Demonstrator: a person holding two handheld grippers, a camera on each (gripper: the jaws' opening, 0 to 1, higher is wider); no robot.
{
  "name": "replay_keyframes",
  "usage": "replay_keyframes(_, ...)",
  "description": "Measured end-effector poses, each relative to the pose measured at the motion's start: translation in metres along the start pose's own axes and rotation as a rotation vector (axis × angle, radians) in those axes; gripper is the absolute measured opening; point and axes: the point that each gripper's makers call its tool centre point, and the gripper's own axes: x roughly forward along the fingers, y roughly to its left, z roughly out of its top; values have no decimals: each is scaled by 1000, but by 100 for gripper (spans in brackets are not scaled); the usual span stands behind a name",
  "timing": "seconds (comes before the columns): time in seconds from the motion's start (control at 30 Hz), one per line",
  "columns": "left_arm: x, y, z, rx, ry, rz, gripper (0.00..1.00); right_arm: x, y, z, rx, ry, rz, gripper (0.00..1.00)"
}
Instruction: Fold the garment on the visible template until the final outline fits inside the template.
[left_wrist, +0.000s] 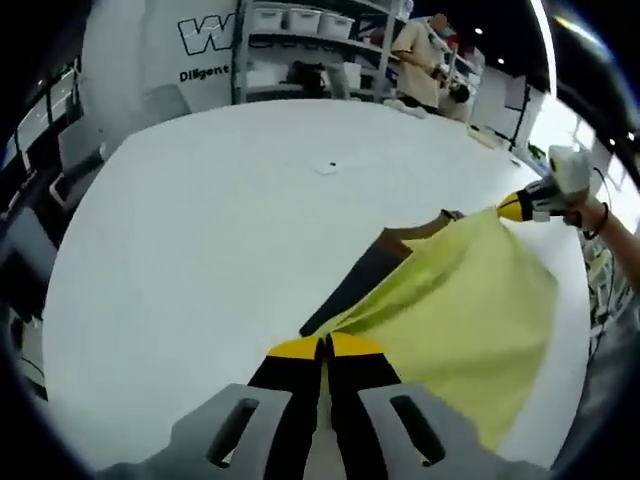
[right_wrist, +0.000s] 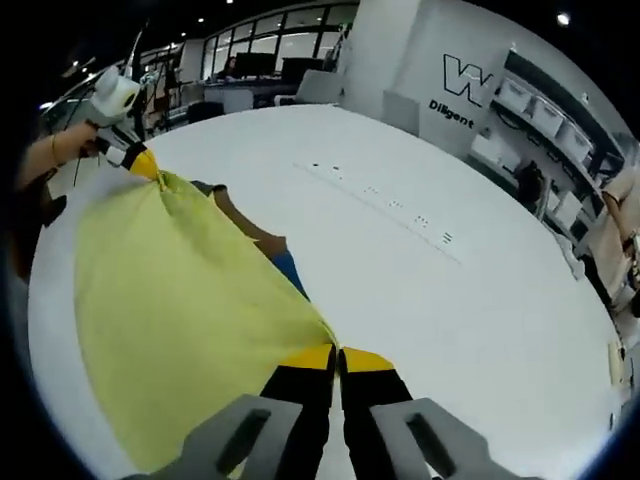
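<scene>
Garment: yellow cloth (left_wrist: 470, 300) held stretched above the white table (left_wrist: 200, 250), over a dark template (left_wrist: 355, 285).
Left claw (left_wrist: 325, 345): clamped on one corner.
Right claw (right_wrist: 335, 352): clamped on another corner.
Progress: fold under way, nothing laid down yet; outline unchecked.

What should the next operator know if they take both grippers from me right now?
Left gripper: shut on one corner of the yellow garment.
Right gripper: shut on the opposite corner, cloth stretched taut between the two.
The garment hangs above the white table; beneath it lies a dark, brown-edged sheet, probably the template.
Done: garment gripped at two corners and spread.
Left: lay it down on the sheet, fold until the outline fits inside.
</scene>
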Motion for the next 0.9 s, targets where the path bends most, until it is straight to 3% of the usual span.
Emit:
replay_keyframes(0.1,2,0,1,-19,-8,23,0,4,-4,-1,123,-15,-12,0)
replay_keyframes(0.33,9,8,6,-88,-26,40,2,6,-7,-3,265,-34,-21,0)
replay_keyframes(0.4,8,8,6,-77,-29,51,7,4,-6,-5,340,-31,-18,2)
replay_keyframes(0.5,5,6,4,-42,-27,54,17,1,-8,-4,385,-47,-14,9)
replay_keyframes(0.6,6,2,1,-61,-20,18,22,-4,0,-6,435,-51,16,12)
replay_keyframes(0.77,9,-3,-3,-94,-9,-10,21,-2,1,-14,493,-40,3,12)
replay_keyframes(0.9,8,-1,-7,-70,-2,14,5,-1,4,-15,523,-64,9,1)
